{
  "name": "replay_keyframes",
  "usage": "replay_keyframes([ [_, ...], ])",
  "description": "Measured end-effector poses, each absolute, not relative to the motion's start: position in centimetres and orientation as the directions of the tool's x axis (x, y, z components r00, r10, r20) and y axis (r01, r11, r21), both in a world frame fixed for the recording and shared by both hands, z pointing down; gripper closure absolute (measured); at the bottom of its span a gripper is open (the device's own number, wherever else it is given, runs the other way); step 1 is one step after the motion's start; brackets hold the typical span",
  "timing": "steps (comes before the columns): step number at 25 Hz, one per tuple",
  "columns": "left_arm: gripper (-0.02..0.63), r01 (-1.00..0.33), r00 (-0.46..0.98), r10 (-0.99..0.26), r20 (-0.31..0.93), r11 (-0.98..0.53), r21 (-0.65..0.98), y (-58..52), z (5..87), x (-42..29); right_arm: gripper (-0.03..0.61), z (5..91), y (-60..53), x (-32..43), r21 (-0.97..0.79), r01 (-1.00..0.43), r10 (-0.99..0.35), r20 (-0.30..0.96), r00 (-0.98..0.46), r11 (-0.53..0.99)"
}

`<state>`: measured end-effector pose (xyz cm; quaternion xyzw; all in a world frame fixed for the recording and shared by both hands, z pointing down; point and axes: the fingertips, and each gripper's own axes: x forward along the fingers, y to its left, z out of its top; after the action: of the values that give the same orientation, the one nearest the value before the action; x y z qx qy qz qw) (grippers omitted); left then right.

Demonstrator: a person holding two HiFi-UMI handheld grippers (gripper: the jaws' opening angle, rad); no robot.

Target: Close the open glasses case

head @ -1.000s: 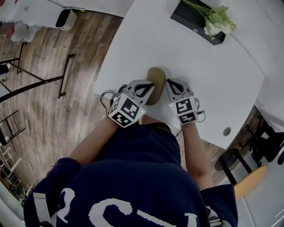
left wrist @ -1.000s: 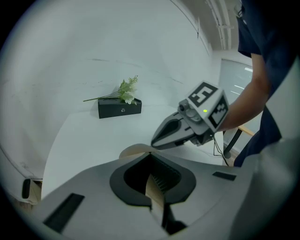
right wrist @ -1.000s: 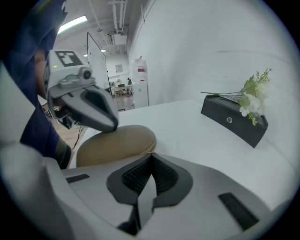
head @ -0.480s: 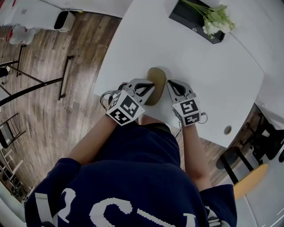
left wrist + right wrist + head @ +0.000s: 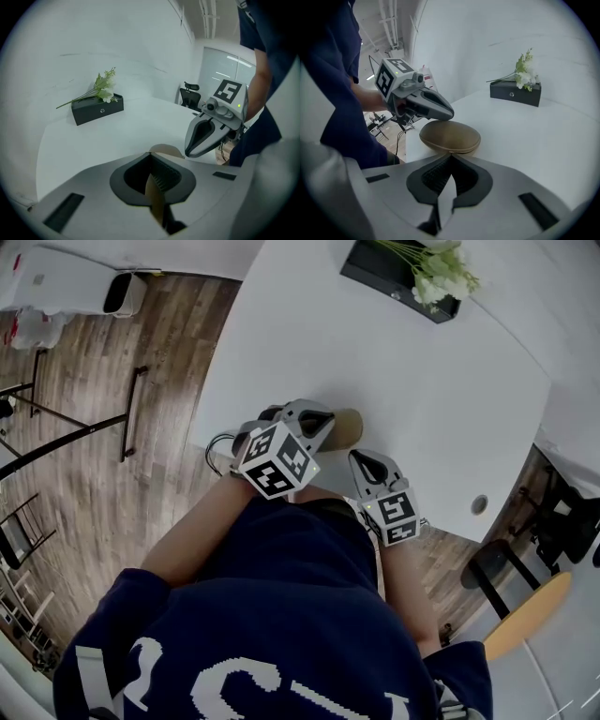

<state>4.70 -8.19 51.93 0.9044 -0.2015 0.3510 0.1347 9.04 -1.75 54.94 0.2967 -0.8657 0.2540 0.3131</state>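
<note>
Case [image 5: 349,427] lies closed mid-frame on table [image 5: 422,371]; left gripper [image 5: 328,420], jaws together, over its left end; right gripper [image 5: 362,461], jaws together, just beside it.

No word or number can be read in full. Large white letters run across the person's dark shirt [image 5: 234,652], but folds and the picture's lower edge cut them off. The black box [image 5: 97,109] at the far edge of the desk [image 5: 309,324] bears a small round emblem, too small to read. The marker cube [image 5: 275,460] on the left hand-held gripper [image 5: 330,418] and the second marker cube [image 5: 397,517] on the right hand-held gripper [image 5: 361,457] show only black-and-white square patterns.
</note>
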Motion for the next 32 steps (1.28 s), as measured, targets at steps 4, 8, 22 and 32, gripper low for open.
replay_keyframes([
  [4,0.601,-0.455,0.707,-0.254,0.66,-0.878,0.149,-5.9,51.8,5.8,0.555,55.9,-1.5,9.5,-0.3,-0.713,-0.375,0.687,-0.622,0.633],
  [8,0.601,-0.475,0.707,-0.308,0.637,-0.874,0.106,-5.7,52.1,5.6,0.557,56.4,-3.0,11.3,-0.257,-0.74,-0.412,0.697,-0.587,0.622],
  [22,0.6,-0.473,0.741,-0.283,0.608,-0.863,0.175,-6.2,51.7,4.9,0.548,52.8,-12.5,12.2,-0.241,-0.722,-0.501,0.58,-0.643,0.649],
  [32,0.6,-0.705,0.702,-0.672,0.236,-0.702,0.096,-15.2,38.5,-2.0,0.549,37.3,-12.8,16.9,-0.066,-0.903,-0.872,0.238,-0.427,0.424],
])
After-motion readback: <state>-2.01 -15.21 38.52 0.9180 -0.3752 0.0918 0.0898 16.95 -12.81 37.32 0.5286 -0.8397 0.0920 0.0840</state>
